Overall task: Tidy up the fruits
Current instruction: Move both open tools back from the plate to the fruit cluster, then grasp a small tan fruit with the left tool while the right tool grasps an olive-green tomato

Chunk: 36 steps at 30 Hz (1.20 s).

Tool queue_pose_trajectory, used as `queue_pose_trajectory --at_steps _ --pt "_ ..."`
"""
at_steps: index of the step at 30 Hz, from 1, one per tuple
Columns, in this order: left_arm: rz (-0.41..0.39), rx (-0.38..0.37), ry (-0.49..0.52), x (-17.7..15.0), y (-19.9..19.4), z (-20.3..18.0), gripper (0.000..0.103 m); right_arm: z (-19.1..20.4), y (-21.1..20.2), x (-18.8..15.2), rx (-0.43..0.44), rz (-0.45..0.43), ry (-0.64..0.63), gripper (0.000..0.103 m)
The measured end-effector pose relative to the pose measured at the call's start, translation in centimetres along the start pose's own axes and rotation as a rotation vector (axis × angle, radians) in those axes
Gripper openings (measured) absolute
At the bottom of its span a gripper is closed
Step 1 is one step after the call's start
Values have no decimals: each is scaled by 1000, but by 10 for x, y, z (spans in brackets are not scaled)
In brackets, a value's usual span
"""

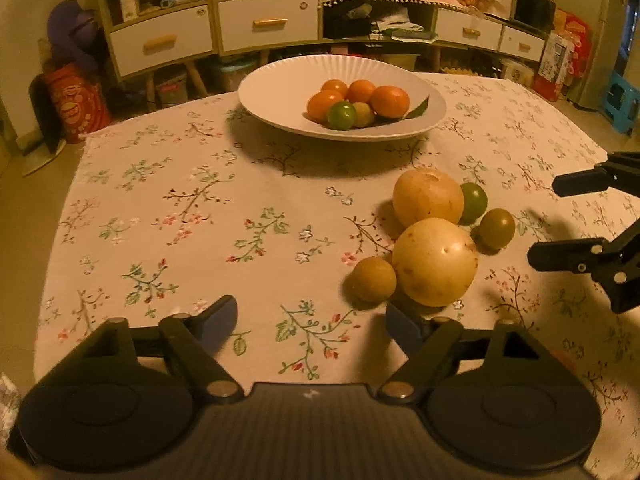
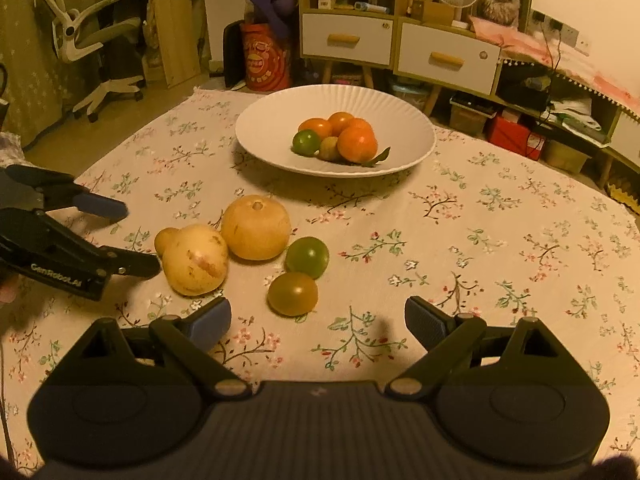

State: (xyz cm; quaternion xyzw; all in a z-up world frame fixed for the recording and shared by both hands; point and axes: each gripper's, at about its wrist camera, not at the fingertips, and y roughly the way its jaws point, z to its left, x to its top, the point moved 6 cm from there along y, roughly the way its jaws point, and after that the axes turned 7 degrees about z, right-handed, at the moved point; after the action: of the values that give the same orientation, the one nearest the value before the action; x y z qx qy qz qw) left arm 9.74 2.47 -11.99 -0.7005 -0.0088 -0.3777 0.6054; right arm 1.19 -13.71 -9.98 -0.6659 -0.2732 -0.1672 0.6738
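A white plate (image 1: 280, 92) at the table's far side holds several oranges, a green fruit (image 1: 341, 116) and a small yellowish one. On the cloth lie two large yellow pears (image 1: 435, 262) (image 1: 427, 197), a small brown fruit (image 1: 374, 279), a green fruit (image 1: 474, 201) and an olive fruit (image 1: 497, 228). My left gripper (image 1: 310, 322) is open and empty, just short of the small brown fruit. My right gripper (image 2: 318, 320) is open and empty, just behind the olive fruit (image 2: 293, 294). The near pear (image 2: 195, 260) lies to its left.
A floral cloth (image 1: 200, 220) covers the table. The left gripper shows at the left edge of the right wrist view (image 2: 140, 236). Shelving with white drawers (image 1: 264, 24), a red bag (image 1: 78, 100) and an office chair (image 2: 100, 48) stand beyond the table.
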Motion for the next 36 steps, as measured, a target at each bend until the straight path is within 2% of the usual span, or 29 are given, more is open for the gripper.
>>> queue_pose_trajectory --at_steps 4,15,36 --pt "-15 -29 22 4 4 -3 80 2 6 -1 6 13 -11 88" --pt "-47 -97 58 14 12 -11 65 7 15 1 52 35 2 64" --pt "-58 -137 57 21 15 -16 43 8 20 3 54 31 -2 47"
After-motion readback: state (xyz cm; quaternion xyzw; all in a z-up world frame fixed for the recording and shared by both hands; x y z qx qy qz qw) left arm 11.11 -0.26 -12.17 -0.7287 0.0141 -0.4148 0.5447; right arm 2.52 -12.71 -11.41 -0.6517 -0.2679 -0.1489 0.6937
